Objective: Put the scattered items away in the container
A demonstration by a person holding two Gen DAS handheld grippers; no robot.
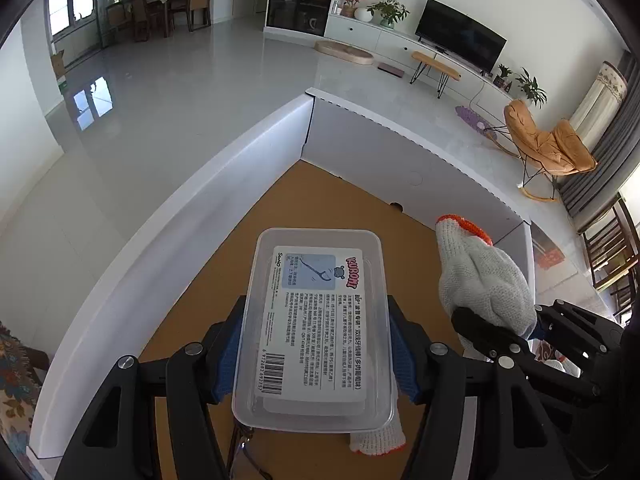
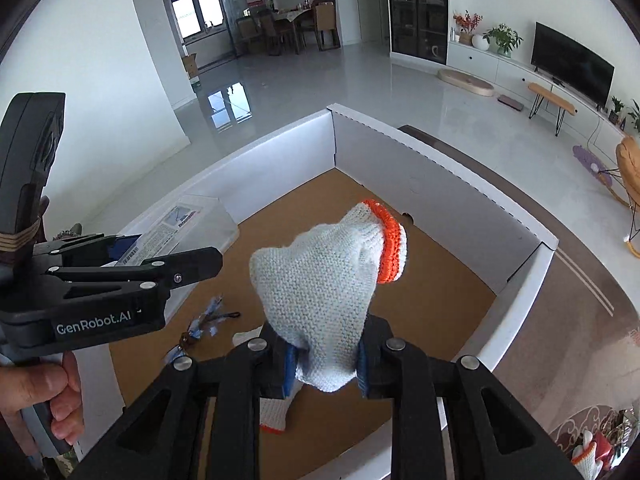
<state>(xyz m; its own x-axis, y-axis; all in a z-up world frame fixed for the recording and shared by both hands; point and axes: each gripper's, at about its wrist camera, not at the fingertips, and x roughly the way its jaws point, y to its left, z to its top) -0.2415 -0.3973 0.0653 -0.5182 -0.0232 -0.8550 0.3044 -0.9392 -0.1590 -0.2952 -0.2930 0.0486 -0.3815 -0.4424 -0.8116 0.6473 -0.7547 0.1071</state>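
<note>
Room: a living room with pale glossy floor; a television (image 1: 460, 36) on a low white cabinet far beyond the box; an orange rocking chair (image 1: 548, 148) off to the box's right
Box: an open white cardboard box (image 1: 208, 184) with a brown floor fills the foreground
Left gripper (image 1: 316, 344): jaws clamped on the sides of a clear plastic case (image 1: 316, 320) with a printed label, held above the box floor
Right gripper (image 2: 326, 356): jaws closed on a grey knitted glove (image 2: 320, 280) with an orange cuff, held over the box
Inside the box: a second glove (image 2: 274, 412) and a pair of glasses (image 2: 204, 328) lie on the box floor below the grippers
Person: a hand (image 2: 40, 404) grips the left gripper's handle
</note>
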